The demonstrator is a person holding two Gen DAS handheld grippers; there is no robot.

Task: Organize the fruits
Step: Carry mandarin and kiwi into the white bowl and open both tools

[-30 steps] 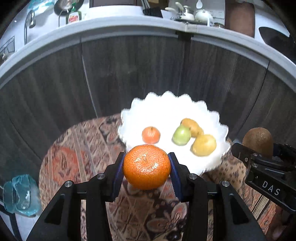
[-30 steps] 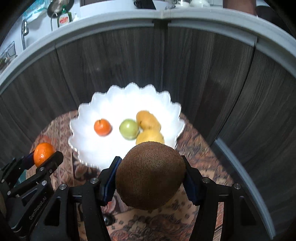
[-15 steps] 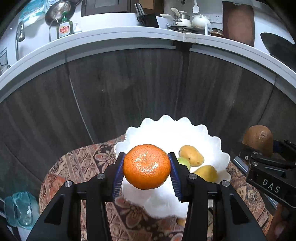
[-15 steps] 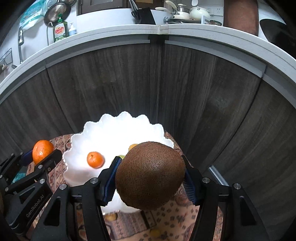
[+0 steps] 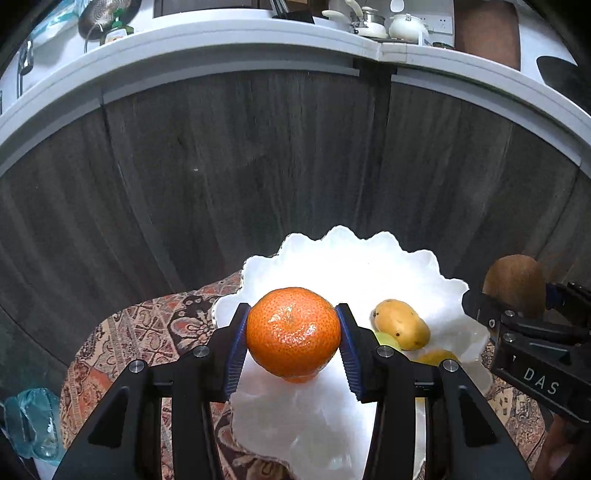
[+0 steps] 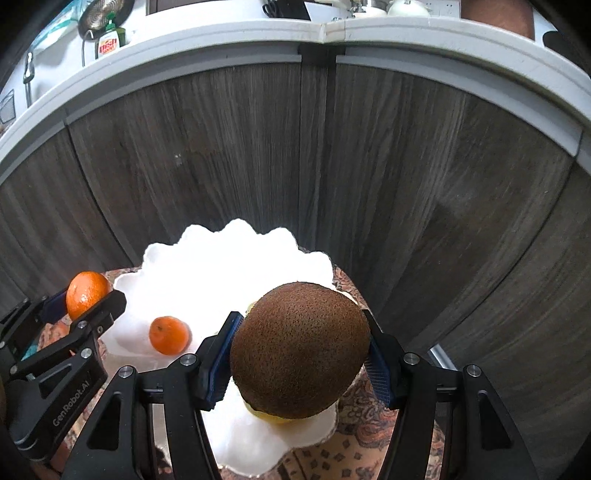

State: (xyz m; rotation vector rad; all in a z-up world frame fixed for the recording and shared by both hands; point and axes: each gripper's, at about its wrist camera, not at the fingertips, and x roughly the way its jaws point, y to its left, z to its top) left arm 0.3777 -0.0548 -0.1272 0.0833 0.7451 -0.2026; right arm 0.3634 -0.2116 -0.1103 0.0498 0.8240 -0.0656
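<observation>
My left gripper (image 5: 293,338) is clamped on a large orange (image 5: 293,334), its blue pads pressed against both sides of the fruit. My right gripper (image 6: 300,354) is clamped on a brown kiwi (image 6: 300,350) in the same way. Both fruits hang above a white bowl (image 5: 354,266) with a scalloped rim, which sits on a patterned cloth (image 5: 147,332) in red and brown. The orange is over the left part of the bowl, the kiwi over the right part.

Inside the bowl, a small orange (image 6: 169,335) lies on the left. To the right lie a yellow mango (image 5: 400,324), a green fruit (image 5: 387,340) mostly hidden behind my finger, and another yellow fruit (image 5: 436,357) nearer to me.

Beyond the bowl stands a dark wooden cabinet front (image 6: 258,147) under a white counter (image 6: 406,33). A bottle of dish soap (image 6: 109,43) and white pots (image 5: 402,26) stand on the counter.
</observation>
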